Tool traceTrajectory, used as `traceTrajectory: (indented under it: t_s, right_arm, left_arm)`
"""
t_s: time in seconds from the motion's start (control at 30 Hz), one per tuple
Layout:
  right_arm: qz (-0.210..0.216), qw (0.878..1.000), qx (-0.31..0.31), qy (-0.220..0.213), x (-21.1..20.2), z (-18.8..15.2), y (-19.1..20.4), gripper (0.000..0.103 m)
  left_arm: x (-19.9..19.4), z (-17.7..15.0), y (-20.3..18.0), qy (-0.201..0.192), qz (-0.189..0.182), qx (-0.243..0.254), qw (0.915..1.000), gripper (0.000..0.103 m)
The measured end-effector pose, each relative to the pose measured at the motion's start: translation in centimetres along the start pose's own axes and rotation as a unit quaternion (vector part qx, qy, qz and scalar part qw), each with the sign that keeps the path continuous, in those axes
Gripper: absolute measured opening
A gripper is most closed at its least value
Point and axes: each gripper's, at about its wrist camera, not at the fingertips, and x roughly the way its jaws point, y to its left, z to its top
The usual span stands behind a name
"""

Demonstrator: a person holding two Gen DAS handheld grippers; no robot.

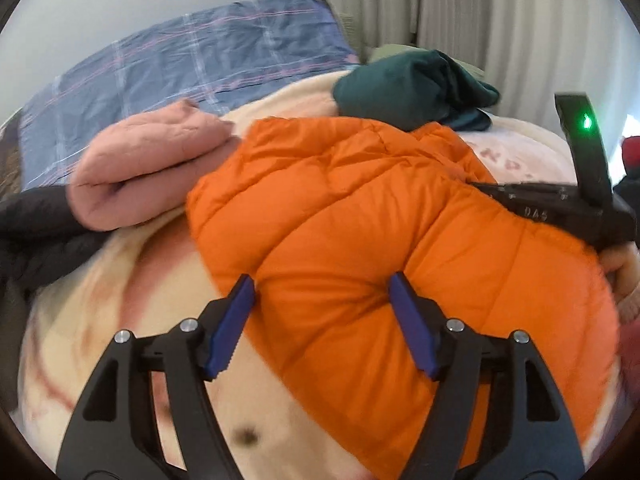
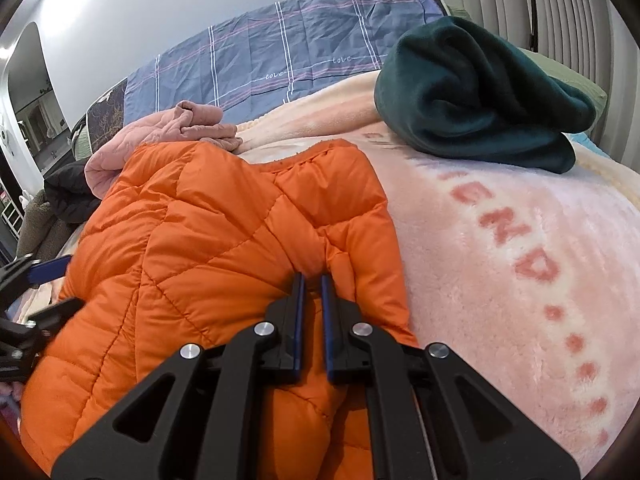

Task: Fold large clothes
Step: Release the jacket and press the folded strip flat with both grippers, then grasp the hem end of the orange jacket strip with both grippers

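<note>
An orange quilted puffer jacket lies folded on the pale pink blanket; it also shows in the right wrist view. My left gripper is open, its blue pads spread over the jacket's near left edge, holding nothing. My right gripper is shut on a pinch of the orange jacket near its right edge. The right gripper's body shows at the jacket's far right side in the left wrist view. The left gripper shows at the jacket's left edge in the right wrist view.
A folded pink garment and a black garment lie left of the jacket. A dark green fleece lies behind on the blanket. A blue checked pillow is against the wall. Curtains hang at the right.
</note>
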Motion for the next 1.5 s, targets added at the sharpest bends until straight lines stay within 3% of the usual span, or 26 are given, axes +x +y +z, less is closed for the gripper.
traceTrajectory:
  t_s: [0.1,0.27,0.3,0.4,0.43,0.53,0.67,0.77,0.83,0.87,0.9,1.0,1.07,1.1,1.2,1.27,1.37,1.43,1.5]
  right_arm:
    - [0.009,1.000,0.008,-0.003,-0.1,-0.1,-0.4,0.006]
    - [0.017,1.000,0.014,-0.006,-0.1,-0.1,-0.8,0.006]
    - [0.017,1.000,0.014,-0.007,-0.2,-0.2,-0.8,0.007]
    - [0.018,1.000,0.015,-0.008,-0.2,-0.2,-0.7,0.007]
    - [0.018,1.000,0.015,-0.009,-0.2,-0.2,-0.8,0.007]
    - [0.019,1.000,0.017,-0.010,-0.3,-0.3,-0.9,0.007]
    - [0.020,1.000,0.016,-0.012,-0.3,-0.4,-0.9,0.007]
    - [0.006,1.000,-0.018,-0.017,-0.4,-0.7,0.5,0.010]
    - [0.005,0.999,-0.047,-0.020,-0.5,-0.9,1.8,0.010]
    - [-0.003,0.998,-0.056,-0.023,-0.5,-0.9,2.2,0.010]
    - [-0.008,0.998,-0.057,-0.025,-0.5,-1.0,2.3,0.010]
    - [0.016,0.999,-0.033,-0.022,-0.5,-0.8,1.2,0.011]
    - [0.038,0.999,-0.011,-0.018,-0.5,-0.7,0.4,0.011]
    - [0.042,0.999,-0.006,-0.018,-0.5,-0.7,0.3,0.011]
    - [0.038,0.999,-0.008,-0.019,-0.5,-0.7,0.6,0.011]
    - [0.035,0.999,-0.010,-0.018,-0.5,-0.7,0.7,0.011]
    - [0.037,0.999,-0.005,-0.015,-0.7,-0.6,0.7,0.011]
    - [0.040,0.999,0.000,-0.014,-0.9,-0.6,0.4,0.011]
    - [0.046,0.999,0.007,-0.014,-1.2,-0.6,-0.2,0.014]
  left_arm:
    - [-3.6,-1.2,-1.0,-0.016,-0.040,-0.004,0.9991,0.070]
    - [-10.1,-5.9,-5.6,-0.027,-0.100,0.094,0.9902,0.080]
    - [-10.2,-6.9,-6.7,-0.017,-0.091,0.119,0.9886,0.081]
    - [-8.1,-8.5,-9.3,0.008,0.014,0.172,0.9849,0.078]
    - [-7.0,-8.6,-9.4,0.017,0.033,0.161,0.9862,0.073]
    - [-5.7,-8.2,-8.9,0.018,0.049,0.105,0.9931,0.070]
    - [-7.5,-9.1,-7.9,0.001,0.085,0.087,0.9926,0.055]
    - [-6.6,-10.9,-4.0,0.050,0.105,0.024,0.9930,0.051]
    - [-6.7,-12.3,-1.2,0.071,0.065,-0.051,0.9941,0.048]
    - [-7.2,-12.4,-0.9,0.067,0.049,-0.061,0.9947,0.046]
    - [-7.7,-12.3,-0.9,0.061,0.035,-0.062,0.9956,0.041]
    - [-9.8,-11.6,-1.7,0.049,-0.009,-0.039,0.9980,0.040]
    - [-11.4,-10.4,-2.0,0.022,-0.045,-0.033,0.9982,0.043]
    - [-12.2,-9.7,-1.9,0.008,-0.051,-0.033,0.9981,0.051]
    - [-13.0,-6.7,-1.5,-0.032,-0.044,-0.032,0.9980,0.057]
    - [-11.3,-4.6,-1.3,-0.041,-0.032,-0.022,0.9984,0.065]
    - [-7.1,-2.6,-0.3,-0.022,-0.026,-0.042,0.9985,0.068]
    - [-3.4,-2.3,0.1,0.015,-0.032,-0.057,0.9977,0.076]
    - [-1.8,-2.9,0.4,0.027,-0.038,-0.068,0.9966,0.080]
